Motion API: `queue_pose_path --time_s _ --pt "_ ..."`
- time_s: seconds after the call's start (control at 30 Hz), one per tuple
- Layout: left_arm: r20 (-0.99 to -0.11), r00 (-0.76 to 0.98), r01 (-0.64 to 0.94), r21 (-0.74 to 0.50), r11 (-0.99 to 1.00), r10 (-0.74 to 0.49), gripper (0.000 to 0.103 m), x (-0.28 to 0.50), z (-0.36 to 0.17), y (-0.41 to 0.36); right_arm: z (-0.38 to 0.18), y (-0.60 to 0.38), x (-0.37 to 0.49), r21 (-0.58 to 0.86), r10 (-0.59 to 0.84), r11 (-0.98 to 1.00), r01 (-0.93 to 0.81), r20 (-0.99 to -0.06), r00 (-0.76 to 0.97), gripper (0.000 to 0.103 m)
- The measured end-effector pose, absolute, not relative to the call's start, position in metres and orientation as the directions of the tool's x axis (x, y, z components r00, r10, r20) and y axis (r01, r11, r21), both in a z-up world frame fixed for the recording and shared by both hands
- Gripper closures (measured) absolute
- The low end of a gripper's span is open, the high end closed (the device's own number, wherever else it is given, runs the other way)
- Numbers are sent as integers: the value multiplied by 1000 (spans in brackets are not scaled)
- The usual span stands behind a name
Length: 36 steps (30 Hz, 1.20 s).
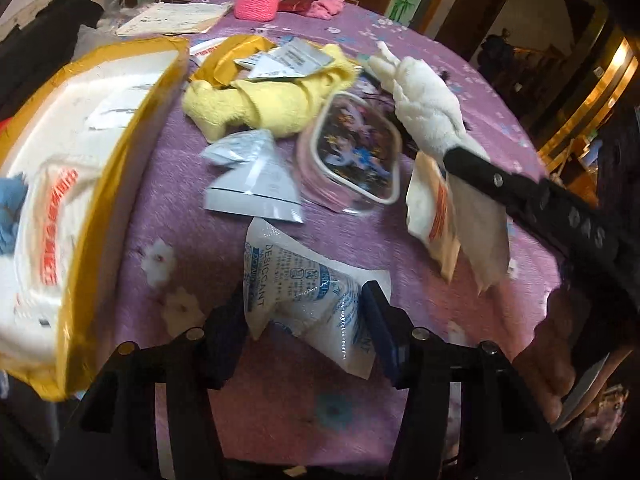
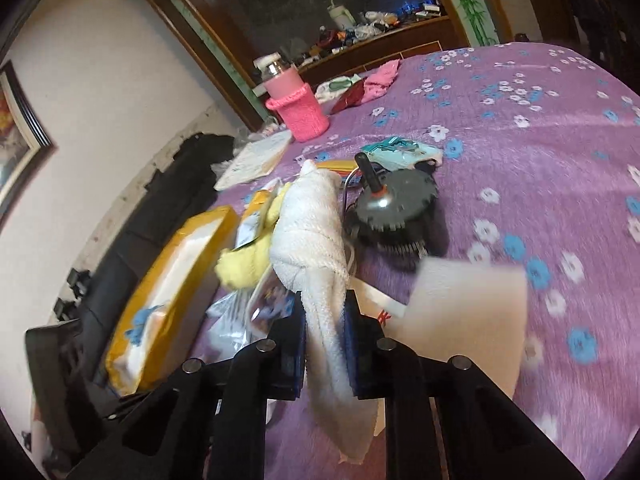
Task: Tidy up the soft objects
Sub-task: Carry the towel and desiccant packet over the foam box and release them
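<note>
Towel (image 2: 310, 240) in right gripper (image 2: 325, 344) points away.

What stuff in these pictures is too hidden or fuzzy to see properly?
- Left wrist view: the red writing on the white and gold bag is blurred and unreadable; the edge cuts the bag off.
- Left wrist view: the small print on the desiccant packet is too small.
- Right wrist view: the pale sheet is motion-blurred.
- Right wrist view: the white towel covers most of the yellow towel.
</note>
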<state>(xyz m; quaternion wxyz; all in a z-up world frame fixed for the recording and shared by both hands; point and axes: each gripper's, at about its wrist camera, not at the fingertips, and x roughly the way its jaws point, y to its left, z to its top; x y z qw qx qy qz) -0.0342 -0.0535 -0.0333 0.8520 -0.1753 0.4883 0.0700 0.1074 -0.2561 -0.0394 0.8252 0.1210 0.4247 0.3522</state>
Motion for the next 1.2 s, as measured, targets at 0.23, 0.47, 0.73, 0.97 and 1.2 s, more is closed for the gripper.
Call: queue_pose_path --time_s 0.23,0.47,0.73,0.97,1.2 --pt "-814 578 -271 -266 925 -65 49 -54 -9 -62 -14 -276 99 519 701 709 -478 -595 393 88" --pt "-770 637 -266 -266 927 -38 49 -78 24 -67 31 -292 97 542 742 669 -509 -519 423 88" --pt "-693 720 -311 -278 909 35 49 -120 60 -40 80 -284 90 552 803 595 -584 -442 400 88" --pt "-645 756 -386 -301 872 111 49 -146 74 13 111 -241 90 583 858 499 -641 -437 270 88" --pt "-647 744 -470 -333 818 164 49 -152 61 58 127 -187 123 599 889 396 -696 -440 126 88"
